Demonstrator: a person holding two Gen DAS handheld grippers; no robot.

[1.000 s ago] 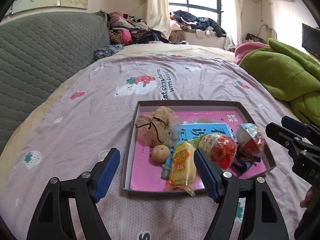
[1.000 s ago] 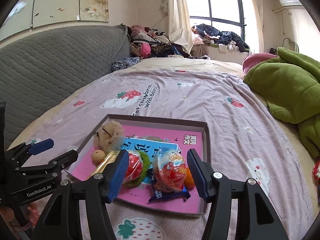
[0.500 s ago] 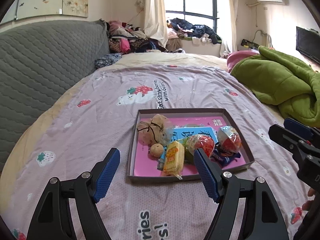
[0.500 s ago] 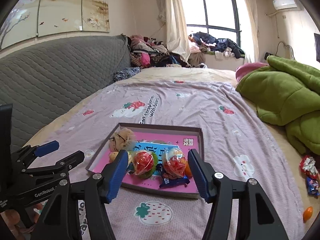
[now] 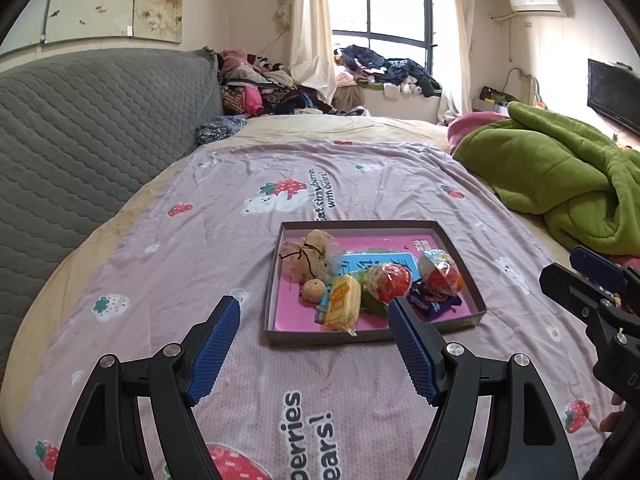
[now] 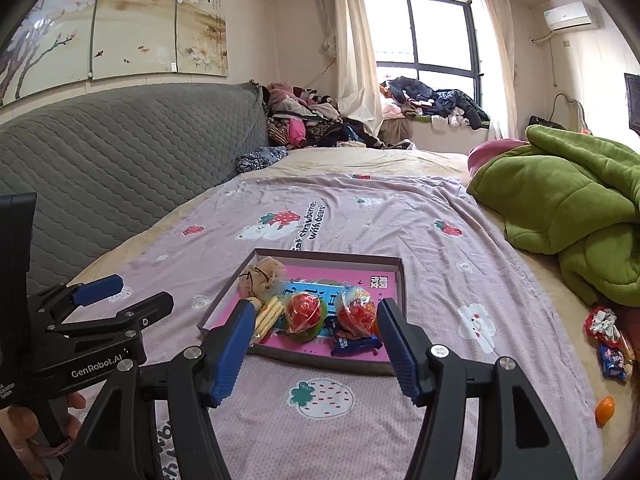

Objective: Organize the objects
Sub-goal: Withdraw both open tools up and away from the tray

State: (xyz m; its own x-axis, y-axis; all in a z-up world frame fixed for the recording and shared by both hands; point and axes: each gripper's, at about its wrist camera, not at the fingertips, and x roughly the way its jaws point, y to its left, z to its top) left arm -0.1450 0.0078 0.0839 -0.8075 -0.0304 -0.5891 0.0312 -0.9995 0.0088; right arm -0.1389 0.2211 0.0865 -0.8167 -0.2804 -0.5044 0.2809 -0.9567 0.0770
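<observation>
Gaping wide, both grippers' fingers (image 5: pixel 218 346) (image 6: pixel 394 344) empty, short of tray (image 5: pixel 376 336).

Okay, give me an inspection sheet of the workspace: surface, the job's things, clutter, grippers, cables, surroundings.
Surface: purple bedsheet with strawberry print, wrinkled.
Job's things: shallow box with pink lining holds a yellow snack pack, two red wrapped snacks, a tied beige pouch, a small round bun and a blue wrapper.
Clutter: loose wrapped snacks and a small orange fruit lie by the bed's right edge.
Grippers: left hand-held gripper and right hand-held gripper both open, empty, short of the box.
Cables: nothing seen near the box.
Surroundings: grey headboard, green quilt, clothes pile, window.
</observation>
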